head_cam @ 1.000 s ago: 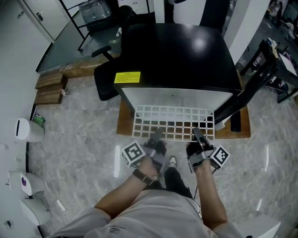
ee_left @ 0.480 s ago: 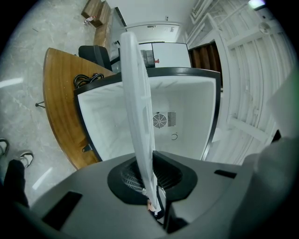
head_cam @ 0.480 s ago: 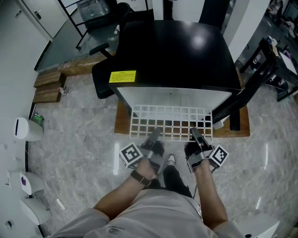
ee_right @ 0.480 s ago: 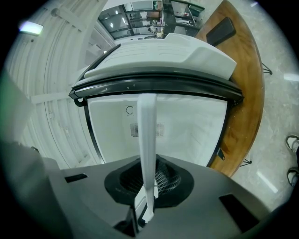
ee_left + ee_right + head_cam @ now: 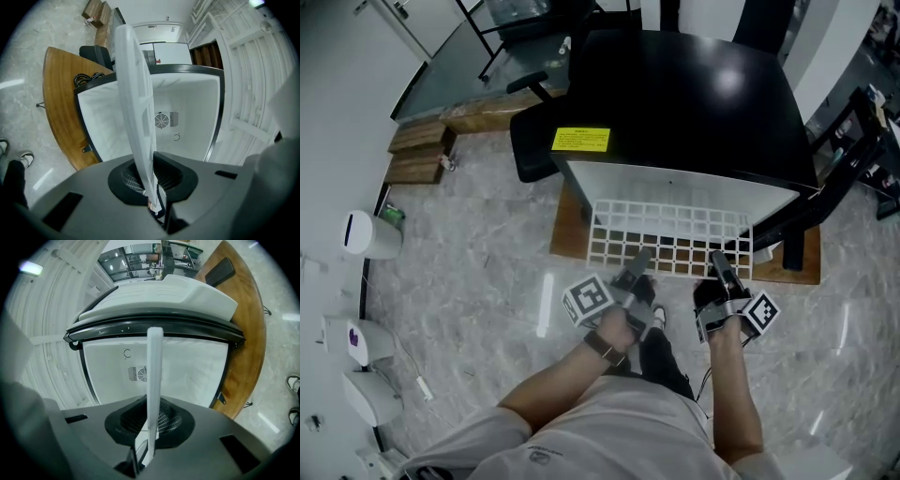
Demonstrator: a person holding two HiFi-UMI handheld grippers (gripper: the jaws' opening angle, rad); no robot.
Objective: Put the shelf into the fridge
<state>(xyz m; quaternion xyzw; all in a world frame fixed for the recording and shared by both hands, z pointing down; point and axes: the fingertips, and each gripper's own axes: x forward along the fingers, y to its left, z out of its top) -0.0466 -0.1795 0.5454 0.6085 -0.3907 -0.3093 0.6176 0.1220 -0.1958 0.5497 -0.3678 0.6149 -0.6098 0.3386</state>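
Observation:
A white grid shelf (image 5: 670,238) is held level in front of the black mini fridge (image 5: 684,94), its far edge at the fridge's open white mouth. My left gripper (image 5: 639,261) is shut on the shelf's near edge at the left, my right gripper (image 5: 719,266) is shut on it at the right. In the left gripper view the shelf (image 5: 136,108) shows edge-on, running from the jaws toward the white fridge interior (image 5: 183,117). The right gripper view shows the same shelf edge (image 5: 153,380) against the fridge's back wall (image 5: 183,366) with its fan grille.
The fridge stands on a wooden board (image 5: 572,230) on the marble floor. Its open door (image 5: 834,178) swings out to the right. A black office chair (image 5: 539,150) stands at the fridge's left. White bins (image 5: 370,234) line the left wall. The person's shoes (image 5: 652,319) are under the shelf.
The whole scene has shifted right and down in the head view as the head moved. Both grippers keep their hold on the shelf at the fridge mouth.

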